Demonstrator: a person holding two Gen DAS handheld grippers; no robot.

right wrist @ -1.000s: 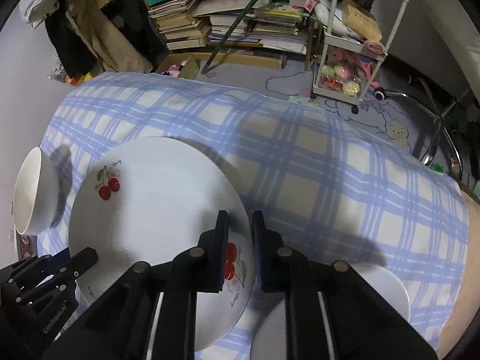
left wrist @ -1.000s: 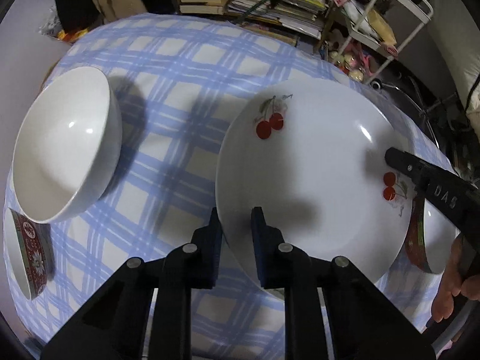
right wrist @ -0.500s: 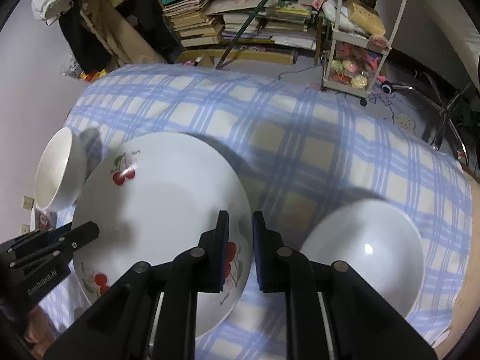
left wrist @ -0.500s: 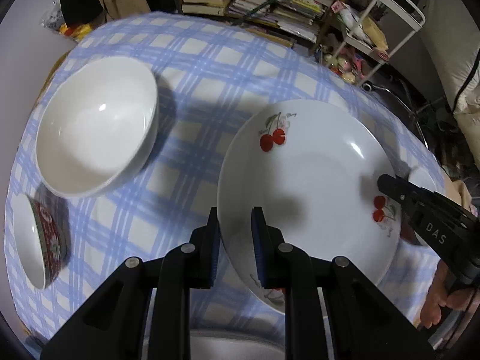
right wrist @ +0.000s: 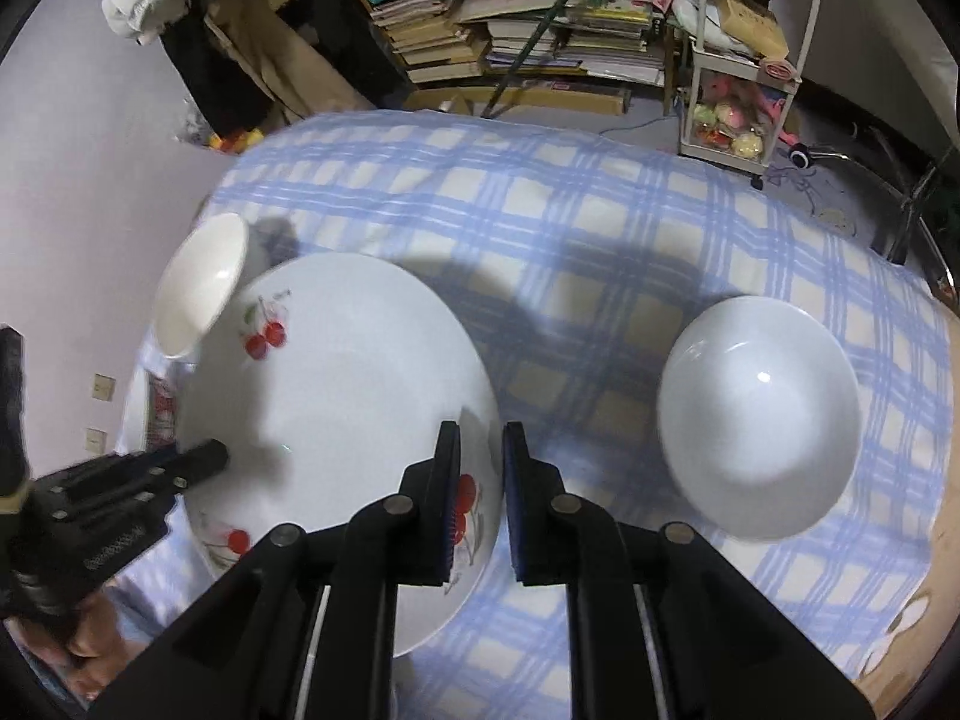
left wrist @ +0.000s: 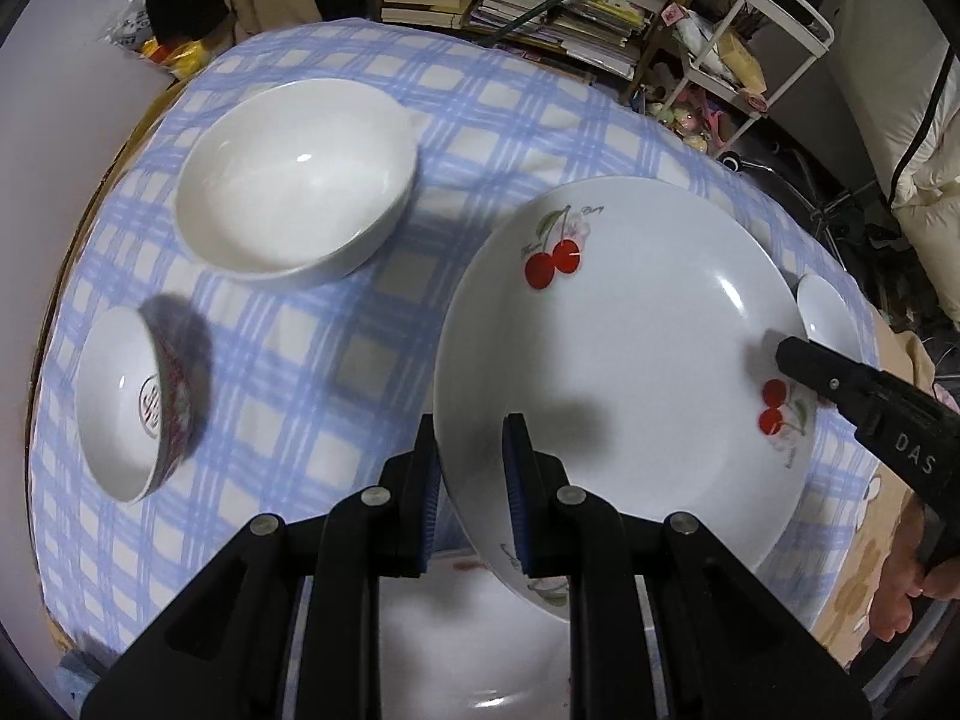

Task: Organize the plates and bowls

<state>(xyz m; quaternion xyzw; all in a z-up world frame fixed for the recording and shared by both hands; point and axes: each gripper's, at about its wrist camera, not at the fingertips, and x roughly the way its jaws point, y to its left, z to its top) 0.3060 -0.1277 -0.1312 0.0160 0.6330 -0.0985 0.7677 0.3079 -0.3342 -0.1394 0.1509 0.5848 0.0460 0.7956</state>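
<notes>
Both grippers hold one large white cherry-print plate (left wrist: 630, 348) above the table; it also shows in the right wrist view (right wrist: 354, 372). My left gripper (left wrist: 471, 480) is shut on its near-left rim. My right gripper (right wrist: 480, 498) is shut on its right rim and shows in the left wrist view (left wrist: 852, 396). A white bowl (left wrist: 300, 174) sits at the back left. A red-patterned small bowl (left wrist: 138, 402) sits at the left. Another white bowl (right wrist: 759, 414) sits to the right of the plate. A white dish (left wrist: 480, 636) lies below the held plate at the near edge.
The table wears a blue-and-white checked cloth (right wrist: 540, 210). Stacked books (right wrist: 540, 30) and a white trolley (right wrist: 744, 60) stand on the floor beyond it. A wall (right wrist: 90, 180) runs along the left.
Both grippers have lifted the cherry plate higher and drawn it back toward the near edge. More of the table and the bowls around it has come into view.
</notes>
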